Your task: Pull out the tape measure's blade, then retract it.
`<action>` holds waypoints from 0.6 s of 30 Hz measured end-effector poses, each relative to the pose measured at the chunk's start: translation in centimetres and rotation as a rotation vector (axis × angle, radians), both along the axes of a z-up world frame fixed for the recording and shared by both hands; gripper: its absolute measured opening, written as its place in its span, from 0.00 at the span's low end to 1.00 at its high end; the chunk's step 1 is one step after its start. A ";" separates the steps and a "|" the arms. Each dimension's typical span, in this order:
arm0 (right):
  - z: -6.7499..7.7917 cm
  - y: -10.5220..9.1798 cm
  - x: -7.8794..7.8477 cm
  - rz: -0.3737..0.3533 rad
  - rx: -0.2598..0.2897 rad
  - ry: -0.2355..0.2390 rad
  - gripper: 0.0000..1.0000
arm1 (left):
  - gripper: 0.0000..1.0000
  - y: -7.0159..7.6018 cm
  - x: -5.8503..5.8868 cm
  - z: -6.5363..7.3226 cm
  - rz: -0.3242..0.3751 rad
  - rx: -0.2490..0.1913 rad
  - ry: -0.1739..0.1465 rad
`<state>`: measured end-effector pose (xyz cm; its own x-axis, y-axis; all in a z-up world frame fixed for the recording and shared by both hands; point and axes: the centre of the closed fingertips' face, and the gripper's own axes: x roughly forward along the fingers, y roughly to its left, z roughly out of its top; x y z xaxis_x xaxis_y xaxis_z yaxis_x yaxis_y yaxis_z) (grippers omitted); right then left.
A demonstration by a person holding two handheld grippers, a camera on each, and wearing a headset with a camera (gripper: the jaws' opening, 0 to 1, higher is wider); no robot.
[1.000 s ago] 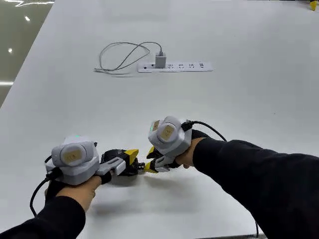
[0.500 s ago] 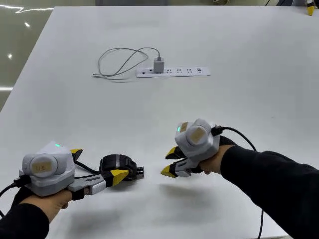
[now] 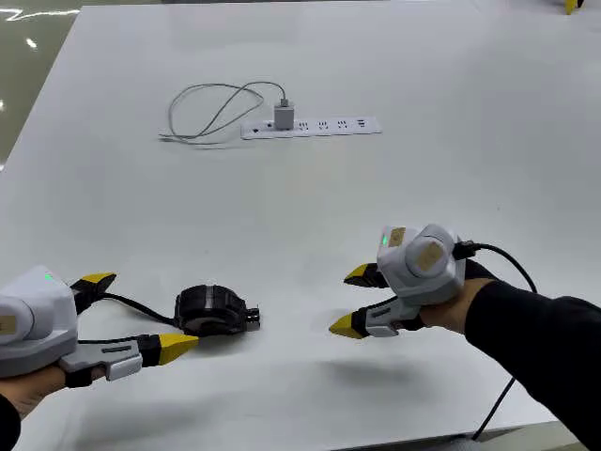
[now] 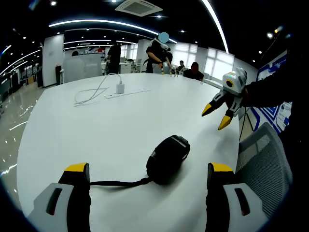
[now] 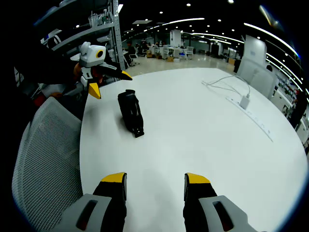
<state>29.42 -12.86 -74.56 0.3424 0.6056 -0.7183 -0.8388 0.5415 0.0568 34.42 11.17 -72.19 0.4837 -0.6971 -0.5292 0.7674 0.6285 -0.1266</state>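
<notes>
Black and squat, the tape measure (image 3: 211, 310) is lying on the white table (image 3: 423, 178), near the edge closest to the person, with nothing gripping it. A thin black strap (image 3: 130, 304) is trailing from its case toward the left gripper (image 3: 141, 312).

That left gripper is hovering just beside the tape measure, its yellow-tipped jaws spread wide and holding nothing. One tip is sitting on the far side of the strap and the other on the near side. In the left gripper view the tape measure (image 4: 168, 158) is resting just ahead of the splayed jaws of the left gripper (image 4: 148, 167), with the strap (image 4: 116, 182) running across the gap between them.

The right gripper (image 3: 349, 301) is floating a little above the table, well apart from the tape measure, jaws parted and gripping nothing, tips pointing toward the case. In the right gripper view the right gripper (image 5: 155, 178) is looking along its own open jaws at the tape measure (image 5: 131, 112), with the left gripper (image 5: 111, 84) beyond it.

Farther back on the table, a white power strip (image 3: 310, 126) is lying flat with a charger (image 3: 284, 116) plugged in and its cable (image 3: 211, 105) looping off beside it.
</notes>
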 end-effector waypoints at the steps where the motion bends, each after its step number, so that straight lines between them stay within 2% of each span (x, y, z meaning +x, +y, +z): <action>1: 0.2 -0.4 -0.2 -0.006 0.010 -0.002 0.45 | 0.99 0.2 -0.2 -0.1 -0.004 0.010 0.004; 6: 0.3 -2.6 -0.9 -0.051 0.000 -0.024 0.53 | 0.99 0.7 -0.7 -0.4 -0.020 0.011 0.006; 10: -0.1 -4.9 -1.5 -0.067 -0.017 -0.031 0.57 | 0.99 1.4 -1.5 -1.1 -0.041 0.044 0.036; 12: 0.1 -5.6 -1.9 -0.099 0.024 0.000 0.59 | 0.99 2.0 -1.8 -1.2 -0.041 0.049 0.036; 13: 0.3 -6.0 -1.9 -0.112 0.035 -0.002 0.60 | 0.99 2.2 -1.9 -1.2 -0.040 0.049 0.040; 18: 0.6 -8.2 -2.4 -0.125 0.027 -0.021 0.66 | 0.99 3.3 -1.8 -0.8 -0.025 0.046 0.025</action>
